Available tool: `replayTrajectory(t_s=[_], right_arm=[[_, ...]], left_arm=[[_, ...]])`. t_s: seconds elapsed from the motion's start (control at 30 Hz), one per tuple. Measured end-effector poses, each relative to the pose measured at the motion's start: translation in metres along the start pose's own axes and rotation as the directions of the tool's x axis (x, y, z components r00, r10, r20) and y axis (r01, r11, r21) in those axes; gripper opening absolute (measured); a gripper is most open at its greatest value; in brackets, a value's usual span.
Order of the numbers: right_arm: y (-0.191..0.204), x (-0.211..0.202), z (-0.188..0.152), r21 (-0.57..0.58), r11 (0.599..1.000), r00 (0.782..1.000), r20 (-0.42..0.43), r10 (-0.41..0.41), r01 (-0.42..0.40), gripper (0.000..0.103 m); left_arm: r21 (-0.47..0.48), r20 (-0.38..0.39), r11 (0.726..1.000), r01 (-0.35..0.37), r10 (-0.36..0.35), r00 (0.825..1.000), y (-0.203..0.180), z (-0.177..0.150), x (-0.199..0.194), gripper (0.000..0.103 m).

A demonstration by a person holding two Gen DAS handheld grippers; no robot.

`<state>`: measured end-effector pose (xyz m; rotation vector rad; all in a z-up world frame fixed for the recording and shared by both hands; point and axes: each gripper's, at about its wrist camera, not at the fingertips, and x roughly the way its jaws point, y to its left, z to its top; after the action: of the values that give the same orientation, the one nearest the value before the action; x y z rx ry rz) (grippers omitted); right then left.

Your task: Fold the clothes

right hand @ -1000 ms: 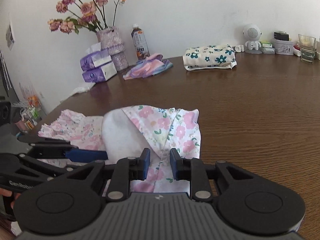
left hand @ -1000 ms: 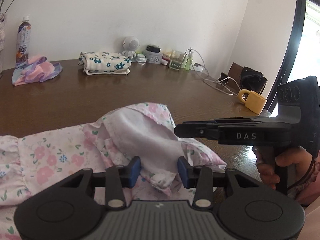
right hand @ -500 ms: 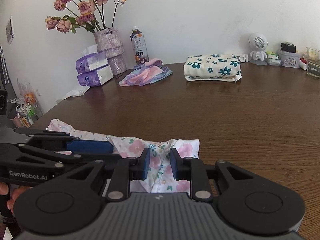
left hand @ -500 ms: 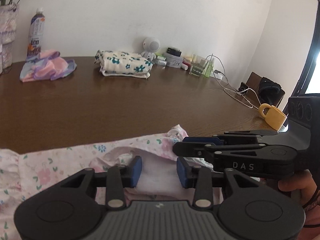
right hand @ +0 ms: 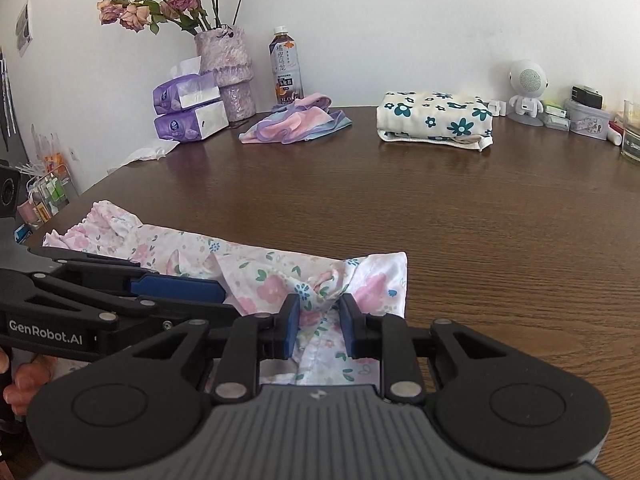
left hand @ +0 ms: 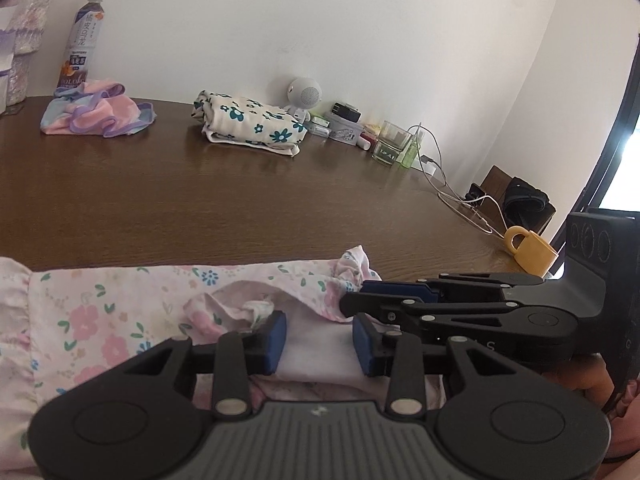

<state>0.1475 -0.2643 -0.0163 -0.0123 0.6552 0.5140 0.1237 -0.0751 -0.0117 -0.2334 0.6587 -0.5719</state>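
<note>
Both grippers — left gripper [left hand: 319,338], right gripper [right hand: 319,330] — clenched on the floral garment [right hand: 276,276]; it lies on the table [right hand: 480,216].

Low wrist views, shared table [left hand: 280,200]

On the surface [right hand: 480,208], the garment [right hand: 280,276] lies along the near edge, with the left hand-held gripper [left hand: 319,338] and right hand-held gripper [right hand: 319,324] side by side over its right end. Far across the surface sit a folded cloth [right hand: 434,122] and, left of it, a crumpled cloth [right hand: 294,125]. Behind the crumpled cloth stands a bottle [right hand: 285,67]; left of the bottle a vase [right hand: 230,70], then two stacked tissue packs [right hand: 188,106]. Right of the folded cloth stands a speaker [right hand: 526,90], then small clutter. A mug [left hand: 530,250] sits at the right edge.
</note>
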Motion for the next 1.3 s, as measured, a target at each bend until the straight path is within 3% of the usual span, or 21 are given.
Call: replayTrajectory(t_s=[0.13,0.33,0.43,0.5,0.6,0.67,0.97,1.07,1.17,1.3], right_arm=[[-0.001,0.0,0.0,0.008,1.0,1.0,0.001,0.003,-0.003,0.023],[0.002,-0.001,-0.001,0.003,1.0,1.0,0.004,-0.009,0.009,0.025],[0.0,-0.01,-0.003,0.033,0.999,0.999,0.032,-0.007,0.006,0.033],[-0.005,-0.026,-0.006,0.07,0.998,0.998,0.066,-0.005,0.0,0.047],[-0.016,-0.048,-0.011,0.132,0.991,0.997,0.081,-0.016,0.005,0.049],[-0.026,-0.058,-0.018,0.187,0.982,0.998,0.069,-0.016,0.003,0.049],[-0.046,-0.059,-0.037,0.364,0.93,0.998,0.038,0.041,-0.052,0.047],[-0.045,-0.055,-0.038,0.386,0.92,0.997,0.036,0.062,-0.071,0.043],[-0.042,-0.053,-0.038,0.4,0.913,0.997,0.024,0.078,-0.081,0.032],[-0.045,-0.054,-0.042,0.459,0.882,0.994,0.027,0.104,-0.105,0.029]], left_arm=[[0.005,0.084,0.999,-0.036,0.036,0.996,-0.004,0.001,-0.014,0.036],[0.0,0.095,0.998,-0.055,0.055,0.994,-0.004,0.002,-0.017,0.036],[0.013,0.104,0.998,-0.054,0.052,0.993,-0.006,0.0,-0.022,0.037],[0.026,0.099,0.998,-0.049,0.046,0.994,-0.009,-0.002,-0.025,0.037],[0.049,0.088,0.998,-0.037,0.032,0.996,-0.015,-0.008,-0.03,0.038],[0.054,0.084,0.998,-0.033,0.028,0.996,-0.018,-0.011,-0.032,0.042],[0.044,0.043,0.997,-0.063,0.061,0.997,-0.021,-0.018,-0.033,0.04],[0.033,0.015,0.998,-0.059,0.059,0.998,-0.018,-0.021,-0.031,0.039],[0.03,0.005,0.998,-0.053,0.053,0.999,-0.016,-0.023,-0.029,0.039],[0.027,0.0,0.999,-0.044,0.044,0.999,-0.015,-0.023,-0.029,0.039]])
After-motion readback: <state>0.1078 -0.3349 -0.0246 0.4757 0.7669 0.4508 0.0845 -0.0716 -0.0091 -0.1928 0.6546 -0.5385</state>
